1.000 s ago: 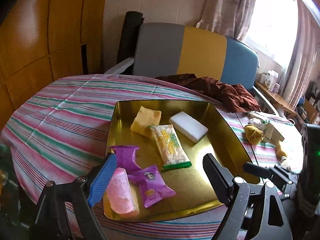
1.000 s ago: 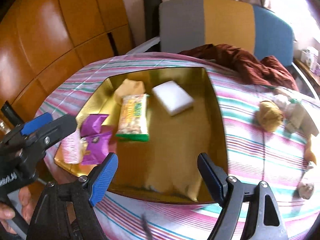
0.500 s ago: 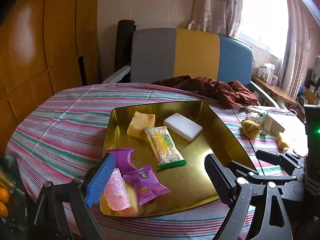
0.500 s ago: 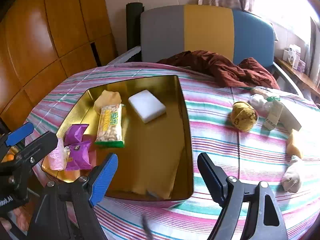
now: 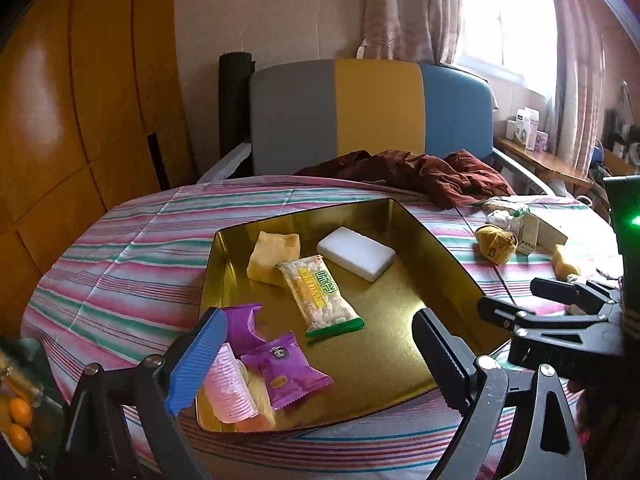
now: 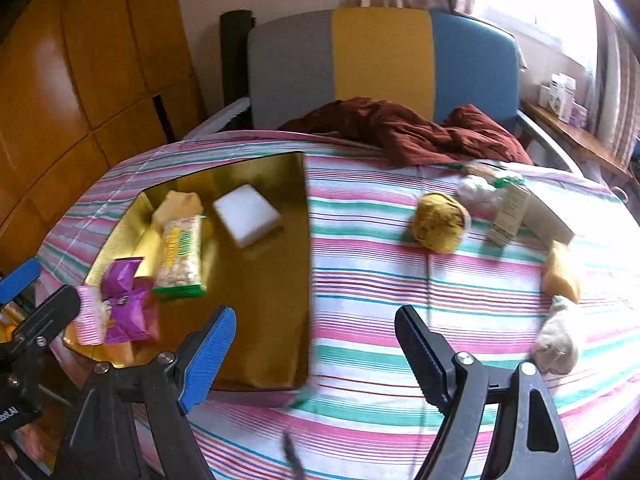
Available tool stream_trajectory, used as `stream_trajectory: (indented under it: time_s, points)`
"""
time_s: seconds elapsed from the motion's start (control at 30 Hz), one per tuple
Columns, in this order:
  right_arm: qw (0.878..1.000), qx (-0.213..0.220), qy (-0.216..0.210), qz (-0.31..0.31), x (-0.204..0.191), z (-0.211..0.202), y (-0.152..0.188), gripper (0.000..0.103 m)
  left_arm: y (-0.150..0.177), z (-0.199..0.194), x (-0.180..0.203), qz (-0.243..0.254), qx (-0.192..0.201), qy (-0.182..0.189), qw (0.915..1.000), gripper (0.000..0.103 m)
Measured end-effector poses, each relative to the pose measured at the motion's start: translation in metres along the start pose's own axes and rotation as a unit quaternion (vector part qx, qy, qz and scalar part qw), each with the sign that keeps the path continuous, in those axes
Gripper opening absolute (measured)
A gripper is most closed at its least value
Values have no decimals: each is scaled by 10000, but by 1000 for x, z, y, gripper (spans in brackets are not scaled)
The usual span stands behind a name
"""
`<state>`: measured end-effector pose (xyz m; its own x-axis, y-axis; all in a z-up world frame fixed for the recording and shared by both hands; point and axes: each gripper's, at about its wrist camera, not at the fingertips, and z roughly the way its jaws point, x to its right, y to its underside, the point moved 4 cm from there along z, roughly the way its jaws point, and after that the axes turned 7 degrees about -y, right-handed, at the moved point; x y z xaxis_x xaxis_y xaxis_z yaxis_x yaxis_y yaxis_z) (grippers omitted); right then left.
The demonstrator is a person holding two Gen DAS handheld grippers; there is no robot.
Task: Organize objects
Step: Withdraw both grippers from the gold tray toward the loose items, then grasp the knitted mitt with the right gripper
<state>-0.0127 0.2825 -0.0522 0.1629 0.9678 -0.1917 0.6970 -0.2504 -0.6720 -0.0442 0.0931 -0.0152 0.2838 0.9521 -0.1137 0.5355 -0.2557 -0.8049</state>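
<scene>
Tray point(image 6: 256, 168) further left; jaws wider

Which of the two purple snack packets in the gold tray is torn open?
The farther purple packet, lying behind the pink roll: its top is ripped open and ragged. The nearer purple packet is sealed, with both crimped ends intact.
</scene>
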Motion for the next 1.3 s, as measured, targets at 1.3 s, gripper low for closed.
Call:
stream_trajectory:
  time_s: [1.3]
  points:
    - [9282,161,801,3631,294,-49,4,83,-10,8,116,1281,-189,977,9868,95]
